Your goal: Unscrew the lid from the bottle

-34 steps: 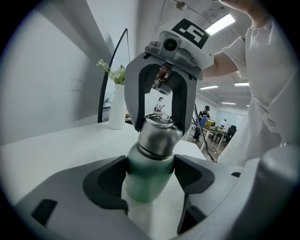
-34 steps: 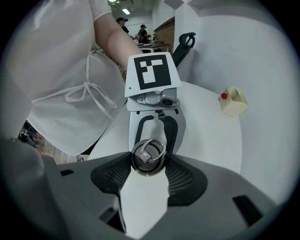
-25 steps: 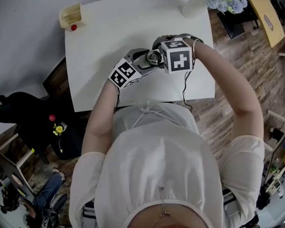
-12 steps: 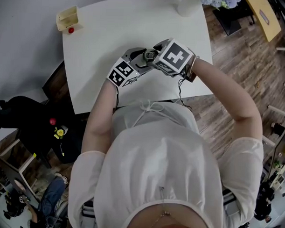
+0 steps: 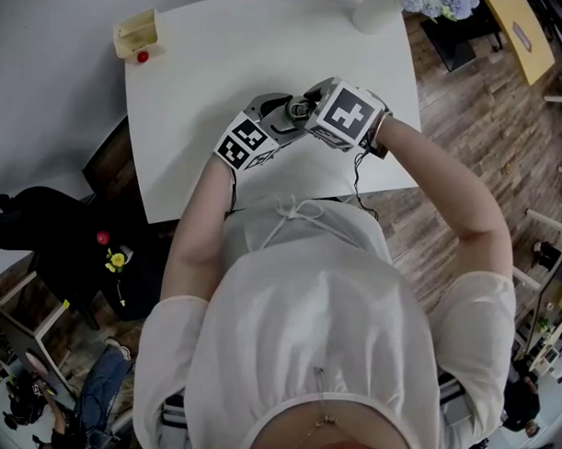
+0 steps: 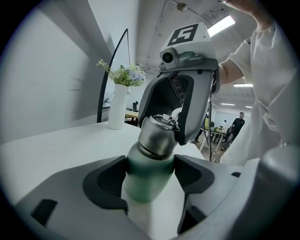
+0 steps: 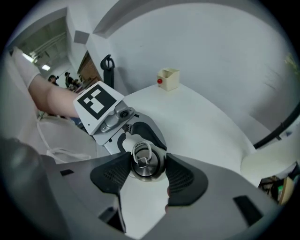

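Person (image 5: 306,312): white top, at the near edge of the table (image 5: 204,60), both forearms reaching over it.
Left gripper (image 6: 151,171): tilted slightly downward; both pads pressed firmly on the body of the bottle (image 6: 144,185).
Bottle: over the middle of the table, upright, green fading to white lower down; base contact with the table cannot be told.
Lid (image 7: 145,161): steel, ring handle on top, seated on the bottle's neck.
Right gripper (image 7: 147,172): pointing steeply down over the lid; jaws have just been closing, now part-way open, pads touching the lid's sides.
Far left corner: small cream box (image 5: 138,28), red ball (image 5: 142,56) just beside it.
Far right corner: white vase (image 5: 373,10) holding flowers (image 6: 125,75).
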Tool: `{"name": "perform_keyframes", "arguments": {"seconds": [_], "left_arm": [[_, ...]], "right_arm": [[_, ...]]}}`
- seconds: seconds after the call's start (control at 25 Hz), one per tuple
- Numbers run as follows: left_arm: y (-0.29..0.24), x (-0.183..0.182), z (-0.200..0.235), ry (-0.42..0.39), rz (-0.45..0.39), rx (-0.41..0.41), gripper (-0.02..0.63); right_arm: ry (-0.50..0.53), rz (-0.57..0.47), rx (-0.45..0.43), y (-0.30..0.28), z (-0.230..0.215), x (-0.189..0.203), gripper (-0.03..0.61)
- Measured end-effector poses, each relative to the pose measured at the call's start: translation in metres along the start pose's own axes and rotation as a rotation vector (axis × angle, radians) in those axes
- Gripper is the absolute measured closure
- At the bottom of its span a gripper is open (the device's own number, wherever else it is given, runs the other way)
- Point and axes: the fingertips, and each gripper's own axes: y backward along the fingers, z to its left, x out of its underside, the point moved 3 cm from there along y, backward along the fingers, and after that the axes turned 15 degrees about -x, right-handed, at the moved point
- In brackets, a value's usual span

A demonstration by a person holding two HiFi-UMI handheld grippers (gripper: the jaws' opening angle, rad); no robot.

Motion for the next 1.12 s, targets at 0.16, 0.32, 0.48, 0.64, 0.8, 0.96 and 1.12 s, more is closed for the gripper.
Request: {"name": "perform_keyframes", "arguments": {"seconds": [0.16, 0.32, 0.48, 0.64, 0.8, 0.96, 1.12], "left_arm": [[0.001, 0.001, 0.001, 0.002, 0.001, 0.001, 0.278], [-0.002, 0.002, 0.000, 0.004, 0.002, 0.002, 0.278], [-0.002, 0.003, 0.001, 0.006, 0.003, 0.000, 0.278], [-0.002, 0.003, 0.001, 0.008, 0.004, -0.001, 0.276], [-0.002, 0.004, 0.000, 0.009, 0.008, -0.007, 0.278], [-0.002, 0.003, 0.000, 0.012, 0.008, -0.009, 0.278], [-0.001, 0.004, 0.001, 0.012, 0.010, -0.009, 0.278]], "right_arm": [[0.138, 0.074, -0.057, -0.002, 0.006, -0.004, 0.333], [0.283, 0.153, -0.106, -0.005, 0.003, -0.006, 0.333], [0.438, 0.270, -0.173, -0.009, 0.010, -0.007, 0.333], [0.621, 0.333, -0.258, -0.011, 0.016, -0.008, 0.333], [0.739, 0.390, -0.285, -0.012, 0.019, -0.008, 0.334], [0.781, 0.405, -0.284, -0.011, 0.020, -0.007, 0.334], [0.770, 0.394, -0.277, -0.012, 0.020, -0.007, 0.335]]}}
